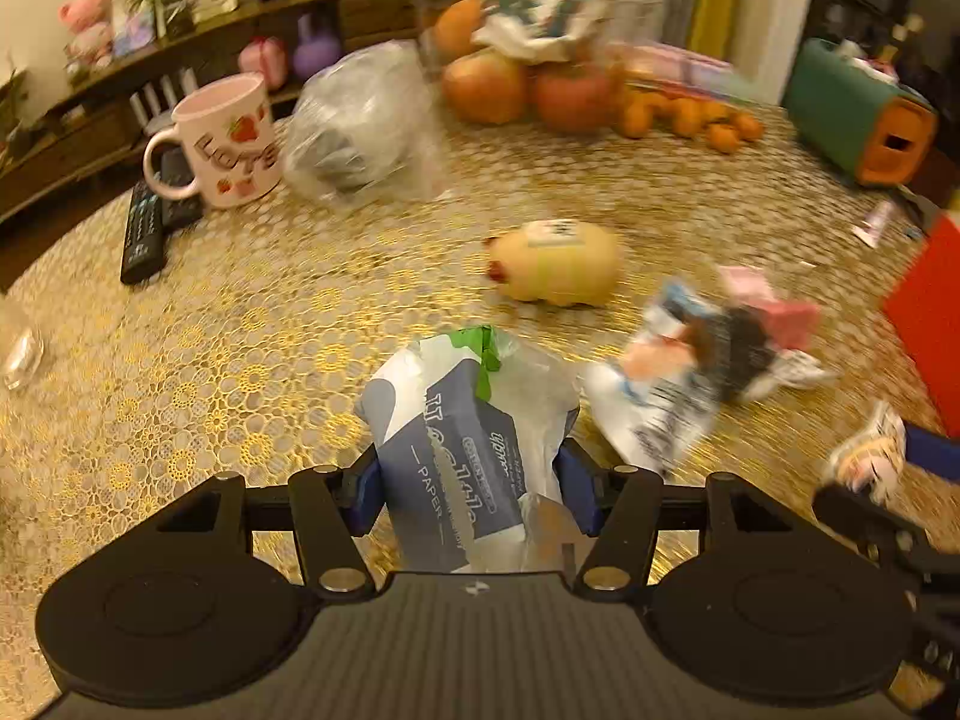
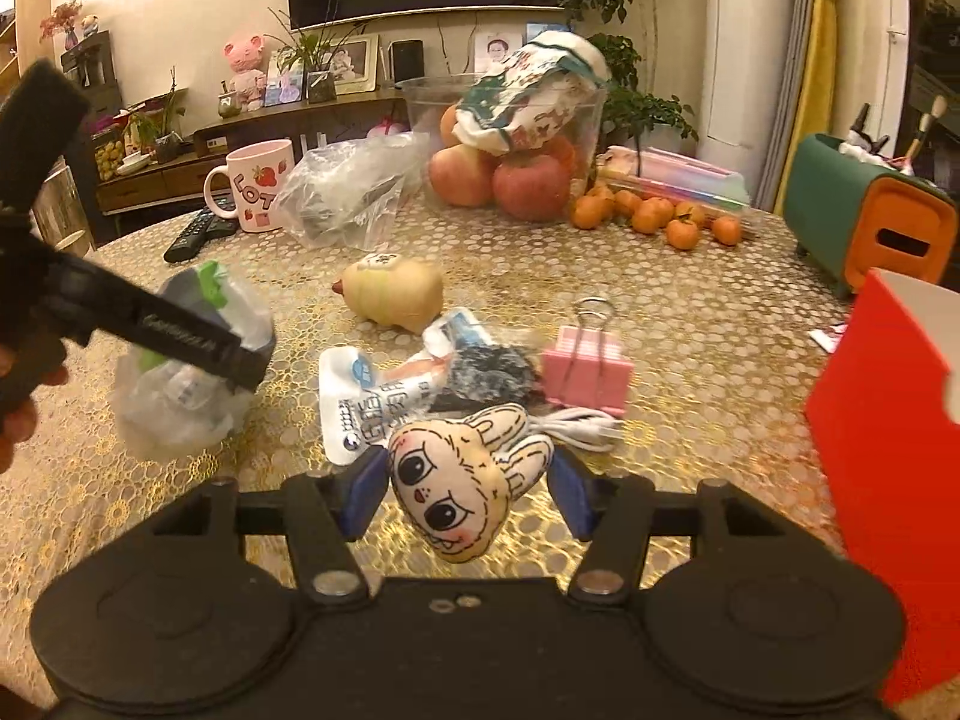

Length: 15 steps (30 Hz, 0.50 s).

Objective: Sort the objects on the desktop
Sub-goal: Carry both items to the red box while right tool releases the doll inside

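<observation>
Both claws are busy: the left claw is clamped on a tissue pack in crinkled clear wrap, lifted just above the desk. The right claw has its blue pads either side of a small plush rabbit face; the left pad touches it, but I cannot tell whether the right one does.

Largest on the gold-patterned desk is the red box at the right edge, then the green and orange holder behind it. At the back stands a clear tub of apples, with mandarins beside it, a clear plastic bag and a pink mug. Mid-desk lie a yellow squishy toy, a printed sachet and a pink binder clip, all close together.
</observation>
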Each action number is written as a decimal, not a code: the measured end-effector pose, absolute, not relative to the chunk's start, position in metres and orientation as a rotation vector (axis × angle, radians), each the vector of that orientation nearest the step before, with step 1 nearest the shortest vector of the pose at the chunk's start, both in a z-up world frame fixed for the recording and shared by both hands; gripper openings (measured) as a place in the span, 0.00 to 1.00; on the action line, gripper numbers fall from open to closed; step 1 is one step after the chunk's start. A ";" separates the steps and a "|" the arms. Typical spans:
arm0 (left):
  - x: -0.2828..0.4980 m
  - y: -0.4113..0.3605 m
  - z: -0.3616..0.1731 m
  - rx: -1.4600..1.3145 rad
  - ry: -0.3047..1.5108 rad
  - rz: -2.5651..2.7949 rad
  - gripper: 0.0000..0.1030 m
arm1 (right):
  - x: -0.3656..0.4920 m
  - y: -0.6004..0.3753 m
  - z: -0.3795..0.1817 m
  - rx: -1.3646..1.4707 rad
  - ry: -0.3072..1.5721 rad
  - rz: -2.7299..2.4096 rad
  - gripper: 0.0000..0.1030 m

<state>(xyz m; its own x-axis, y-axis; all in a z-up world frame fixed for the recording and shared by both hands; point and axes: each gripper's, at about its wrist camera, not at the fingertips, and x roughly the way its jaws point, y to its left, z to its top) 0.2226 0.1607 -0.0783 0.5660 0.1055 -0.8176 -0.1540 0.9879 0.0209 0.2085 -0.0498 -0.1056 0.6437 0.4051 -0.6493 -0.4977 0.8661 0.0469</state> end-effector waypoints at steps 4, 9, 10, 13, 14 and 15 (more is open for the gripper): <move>0.206 0.138 -0.064 -0.040 0.946 0.096 0.56 | 0.199 -0.072 -0.093 -0.112 0.708 0.507 0.56; 0.191 0.100 -0.048 -0.010 0.933 0.013 0.56 | 0.185 -0.100 -0.075 -0.085 0.703 0.483 0.56; 0.190 0.092 -0.044 -0.003 0.929 -0.002 0.56 | 0.182 -0.105 -0.071 -0.080 0.700 0.480 0.56; 0.184 0.066 -0.031 0.017 0.910 -0.055 0.56 | 0.174 -0.124 -0.059 -0.071 0.691 0.472 0.56; 0.182 0.057 -0.027 0.024 0.904 -0.073 0.56 | 0.171 -0.131 -0.055 -0.066 0.687 0.472 0.56; 0.180 0.048 -0.023 0.029 0.899 -0.092 0.56 | 0.168 -0.136 -0.051 -0.064 0.683 0.472 0.56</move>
